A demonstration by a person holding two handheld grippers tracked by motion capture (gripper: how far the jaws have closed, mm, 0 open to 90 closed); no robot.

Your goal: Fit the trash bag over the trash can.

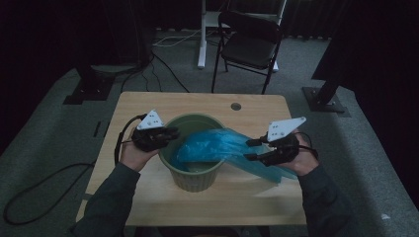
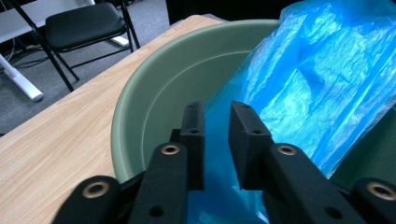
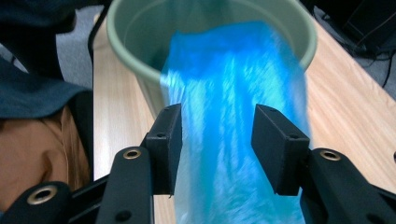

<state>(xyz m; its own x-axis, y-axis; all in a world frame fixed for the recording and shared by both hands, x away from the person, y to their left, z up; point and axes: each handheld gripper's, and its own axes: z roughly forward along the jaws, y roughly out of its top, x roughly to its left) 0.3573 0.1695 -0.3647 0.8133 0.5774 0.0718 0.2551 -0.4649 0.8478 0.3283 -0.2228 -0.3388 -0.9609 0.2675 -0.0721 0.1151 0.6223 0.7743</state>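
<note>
Both hand-held grippers, left (image 2: pixel 217 140) and right (image 3: pixel 217 149), stand parted around the blue bag (image 1: pixel 217 145), unpinched, to line the green bin (image 1: pixel 193 180).

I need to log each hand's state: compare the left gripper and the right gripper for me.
The left gripper sits at the green bin's rim with a narrow gap between its jaws; the right gripper is off to the bin's side, jaws much wider. Blue bag film runs between both pairs of jaws; neither visibly pinches it.
</note>
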